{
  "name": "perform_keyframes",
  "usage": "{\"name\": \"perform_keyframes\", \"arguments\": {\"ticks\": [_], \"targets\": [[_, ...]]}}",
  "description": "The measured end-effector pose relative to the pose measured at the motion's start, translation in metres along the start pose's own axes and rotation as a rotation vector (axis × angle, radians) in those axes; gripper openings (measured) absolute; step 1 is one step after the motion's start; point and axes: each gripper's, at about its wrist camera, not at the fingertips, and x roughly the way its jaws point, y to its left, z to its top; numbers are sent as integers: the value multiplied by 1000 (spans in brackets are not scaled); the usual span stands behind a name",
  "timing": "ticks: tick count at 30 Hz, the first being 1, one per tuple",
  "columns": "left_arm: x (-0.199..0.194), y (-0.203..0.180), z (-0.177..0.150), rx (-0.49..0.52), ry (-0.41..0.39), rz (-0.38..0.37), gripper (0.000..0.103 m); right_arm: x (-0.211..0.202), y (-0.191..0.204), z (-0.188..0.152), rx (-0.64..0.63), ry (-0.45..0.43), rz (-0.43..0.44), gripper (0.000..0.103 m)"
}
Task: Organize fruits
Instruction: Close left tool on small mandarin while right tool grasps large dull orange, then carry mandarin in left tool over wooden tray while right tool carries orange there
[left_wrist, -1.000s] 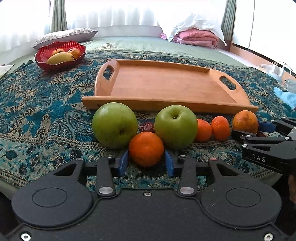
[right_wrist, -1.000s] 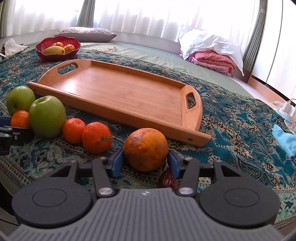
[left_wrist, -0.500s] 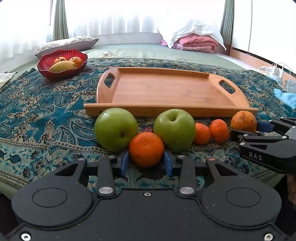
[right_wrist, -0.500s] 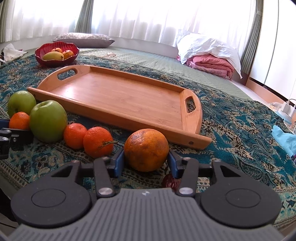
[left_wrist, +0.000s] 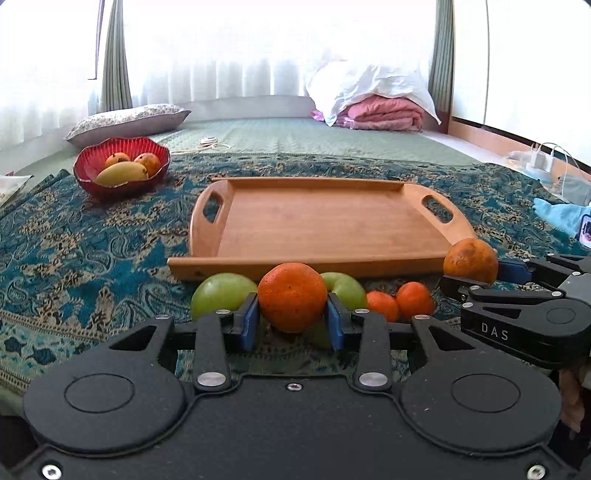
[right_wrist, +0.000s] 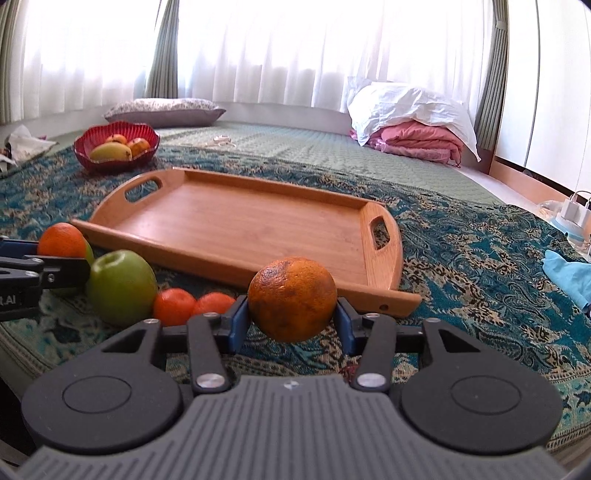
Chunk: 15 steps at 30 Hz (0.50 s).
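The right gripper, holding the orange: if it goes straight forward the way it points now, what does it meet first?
Probably the wooden tray, at its near right rim. The right gripper is shut on the blotchy orange, which looks lifted, so it might clear the rim; depth is unclear.

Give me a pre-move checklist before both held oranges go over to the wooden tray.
1. Left gripper shut on the bright orange, blue fingers on both sides: ok.
2. Right gripper shut on the mottled orange: ok.
3. Both oranges lifted off the patterned cloth: ok.
4. Wooden tray has open floor for both fruits: ok.
5. Held oranges high enough to pass the tray's near rim: cannot tell.
6. Two green apples and two small tangerines on the cloth lie below the held fruit, near the path: cannot tell whether they will be brushed.
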Motion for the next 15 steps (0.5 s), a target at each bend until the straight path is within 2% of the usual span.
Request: {"name": "perform_keyframes", "arguments": {"ticks": [15], "targets": [[8, 1, 26, -18, -8, -17, 35, -3, -6, 18, 56, -22, 27, 52]]}}
